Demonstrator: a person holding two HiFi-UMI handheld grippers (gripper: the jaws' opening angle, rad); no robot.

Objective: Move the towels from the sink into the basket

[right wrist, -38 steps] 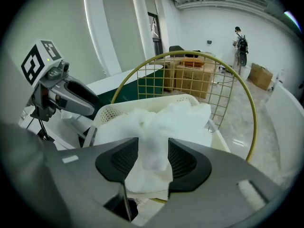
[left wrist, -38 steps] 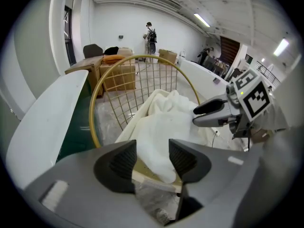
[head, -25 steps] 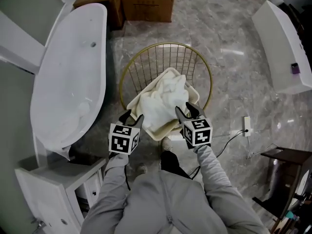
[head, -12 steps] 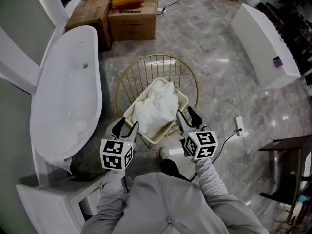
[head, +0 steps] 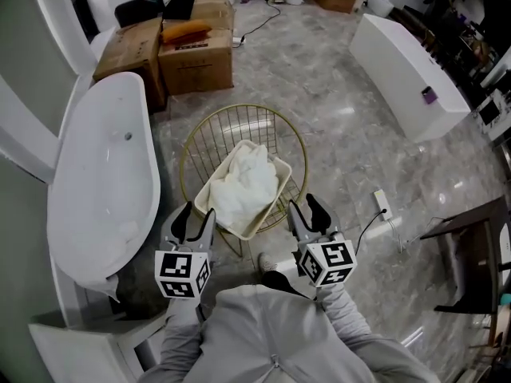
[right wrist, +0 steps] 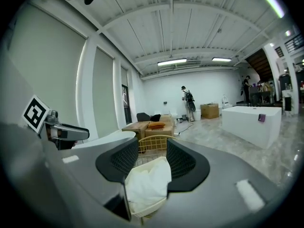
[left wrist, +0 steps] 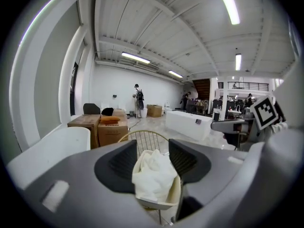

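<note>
A gold wire basket (head: 239, 108) stands on the marble floor with a cream liner inside, and white towels (head: 243, 183) lie bunched in it. The white oval sink (head: 104, 182) to its left shows no towel. My left gripper (head: 197, 214) hovers just short of the basket's near left rim, jaws open and empty. My right gripper (head: 304, 206) hangs at the near right rim, also open and empty. In the left gripper view the towels (left wrist: 153, 175) show between the jaws but well beyond them. The right gripper view frames the towels (right wrist: 145, 184) the same way.
Cardboard boxes (head: 196, 50) sit behind the basket. A long white tub (head: 403, 74) lies at the far right. A power strip (head: 382, 206) with a cable is on the floor right of the basket. A dark table (head: 471, 246) stands at the right, a white cabinet (head: 88, 341) at bottom left.
Both grippers have drawn back from the basket toward the person; they were at the towel pile's edge and now stand apart from it. The towels stay in the basket.
</note>
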